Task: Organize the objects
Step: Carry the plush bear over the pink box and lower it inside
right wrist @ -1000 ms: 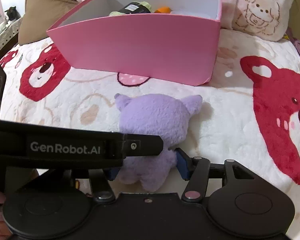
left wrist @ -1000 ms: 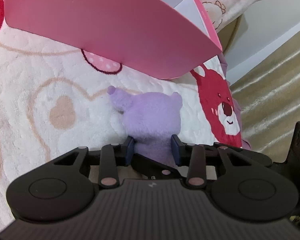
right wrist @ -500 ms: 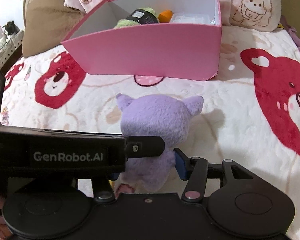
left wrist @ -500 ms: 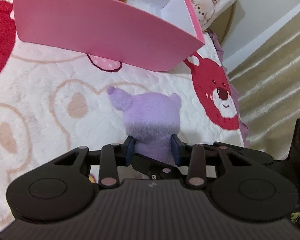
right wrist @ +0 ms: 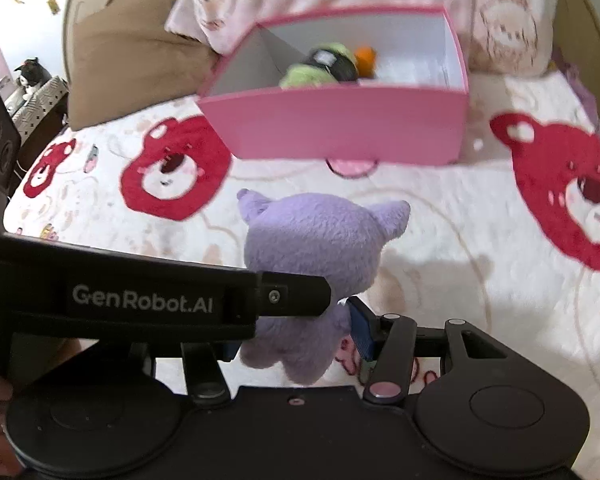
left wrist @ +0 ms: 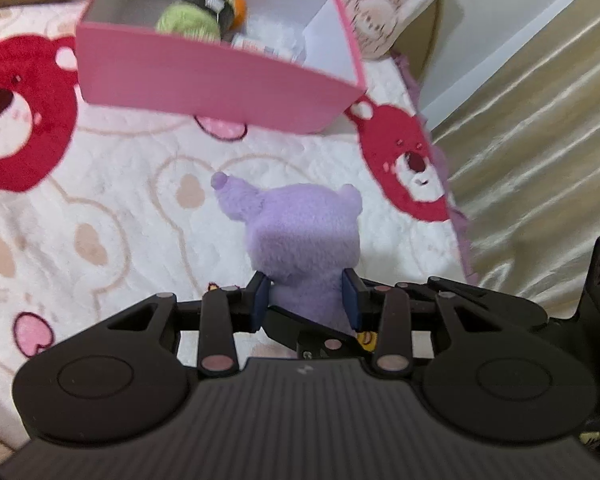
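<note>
Pinched at lower centre by 2 sets of fingers – left gripper [left wrist: 305,299], right gripper [right wrist: 296,332] – purple plush [left wrist: 304,240] clear of the bed [left wrist: 112,208], presumably bound for the pink box [left wrist: 204,76] in the upper frame.

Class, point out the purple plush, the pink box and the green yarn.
purple plush [right wrist: 316,236]: right wrist view, back of its head.
pink box [left wrist: 204,80]: left wrist view, near outer wall.
green yarn [left wrist: 188,20]: left wrist view, top of ball.

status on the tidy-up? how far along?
Done: a green toy and other items are in the pink box. In hand: both claws, left and right, grip the purple plush above the blanket. Left: dropping it in.
</note>
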`<act>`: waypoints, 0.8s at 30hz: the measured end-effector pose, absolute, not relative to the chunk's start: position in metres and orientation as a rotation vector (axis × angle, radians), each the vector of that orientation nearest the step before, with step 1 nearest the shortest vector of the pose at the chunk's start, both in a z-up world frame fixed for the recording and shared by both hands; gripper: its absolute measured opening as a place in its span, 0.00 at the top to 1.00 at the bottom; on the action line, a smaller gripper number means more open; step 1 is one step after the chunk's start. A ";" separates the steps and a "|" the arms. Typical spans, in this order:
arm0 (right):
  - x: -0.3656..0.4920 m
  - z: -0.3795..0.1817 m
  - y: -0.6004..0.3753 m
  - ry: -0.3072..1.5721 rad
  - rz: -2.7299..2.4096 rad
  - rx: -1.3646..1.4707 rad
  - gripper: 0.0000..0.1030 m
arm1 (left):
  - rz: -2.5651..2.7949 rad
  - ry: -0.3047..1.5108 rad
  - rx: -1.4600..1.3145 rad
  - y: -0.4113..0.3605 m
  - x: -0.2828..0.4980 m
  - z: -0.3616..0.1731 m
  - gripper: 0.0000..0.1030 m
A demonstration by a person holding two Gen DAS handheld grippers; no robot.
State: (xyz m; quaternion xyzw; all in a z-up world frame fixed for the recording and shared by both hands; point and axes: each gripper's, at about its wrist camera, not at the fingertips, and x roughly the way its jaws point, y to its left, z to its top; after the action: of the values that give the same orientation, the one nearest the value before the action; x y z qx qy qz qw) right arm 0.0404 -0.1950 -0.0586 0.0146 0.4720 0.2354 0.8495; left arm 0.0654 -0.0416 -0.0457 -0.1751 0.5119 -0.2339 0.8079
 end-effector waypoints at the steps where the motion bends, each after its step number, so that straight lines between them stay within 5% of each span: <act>1: 0.037 -0.052 -0.192 0.979 0.497 0.024 0.44 | -0.502 1.078 -0.374 -0.037 0.062 -0.038 0.64; 24: 0.054 0.052 -0.157 0.633 0.481 -0.075 0.44 | -0.559 0.805 -0.290 -0.004 0.100 0.077 0.64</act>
State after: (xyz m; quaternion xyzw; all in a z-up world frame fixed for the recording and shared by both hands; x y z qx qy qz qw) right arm 0.0540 -0.1569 0.0521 -0.0367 0.3082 0.2341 0.9213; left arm 0.1003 -0.0038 0.0769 -0.1388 0.3853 -0.2677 0.8721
